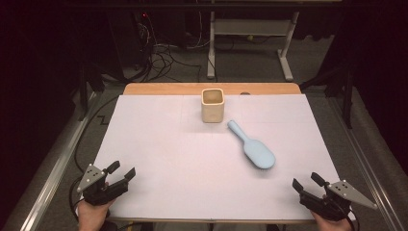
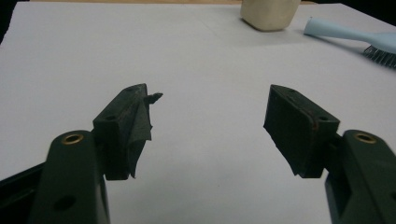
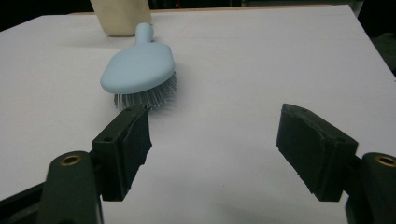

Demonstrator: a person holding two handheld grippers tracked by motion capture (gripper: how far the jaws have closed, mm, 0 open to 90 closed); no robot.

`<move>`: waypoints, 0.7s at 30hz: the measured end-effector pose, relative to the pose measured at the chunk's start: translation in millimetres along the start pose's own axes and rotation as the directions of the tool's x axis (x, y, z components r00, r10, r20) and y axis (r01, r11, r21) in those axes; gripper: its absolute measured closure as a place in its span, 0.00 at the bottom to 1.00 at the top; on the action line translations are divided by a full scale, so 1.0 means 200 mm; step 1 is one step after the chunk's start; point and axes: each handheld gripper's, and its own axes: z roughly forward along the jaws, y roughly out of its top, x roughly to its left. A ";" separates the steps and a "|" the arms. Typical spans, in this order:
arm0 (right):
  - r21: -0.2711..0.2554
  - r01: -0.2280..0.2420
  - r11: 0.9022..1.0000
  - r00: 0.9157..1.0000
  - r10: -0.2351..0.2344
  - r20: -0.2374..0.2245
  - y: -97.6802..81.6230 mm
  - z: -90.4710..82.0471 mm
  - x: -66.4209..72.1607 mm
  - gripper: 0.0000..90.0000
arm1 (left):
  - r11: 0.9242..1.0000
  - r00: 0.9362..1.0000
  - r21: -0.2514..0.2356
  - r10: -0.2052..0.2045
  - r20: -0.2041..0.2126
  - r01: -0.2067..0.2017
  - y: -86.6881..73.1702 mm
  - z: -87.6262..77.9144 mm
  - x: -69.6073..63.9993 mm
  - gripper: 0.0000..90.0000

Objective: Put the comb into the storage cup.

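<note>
Both pairs of jaws stand apart with nothing between them. The right gripper (image 3: 215, 140) gapes wide over bare white table (image 1: 192, 163), the pale blue hairbrush (image 3: 140, 70) lying bristles-down just ahead of its left jaw, handle pointing away toward a cream square cup (image 3: 120, 16) beyond. The left gripper (image 2: 210, 126), likewise empty and apart, faces open table, the cup and hairbrush far ahead and to its right.
</note>
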 end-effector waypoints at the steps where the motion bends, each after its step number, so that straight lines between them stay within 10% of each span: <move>1: 0.000 0.000 1.000 1.000 0.000 0.000 0.00 0.00 0.00 0.30 | 1.000 1.000 0.000 0.000 0.000 0.000 0.00 0.00 0.00 0.36; 21: 0.015 -0.018 1.000 1.000 0.018 -0.005 0.00 0.00 0.00 0.33 | 1.000 1.000 0.002 0.003 -0.001 -0.003 0.00 -0.01 0.00 0.36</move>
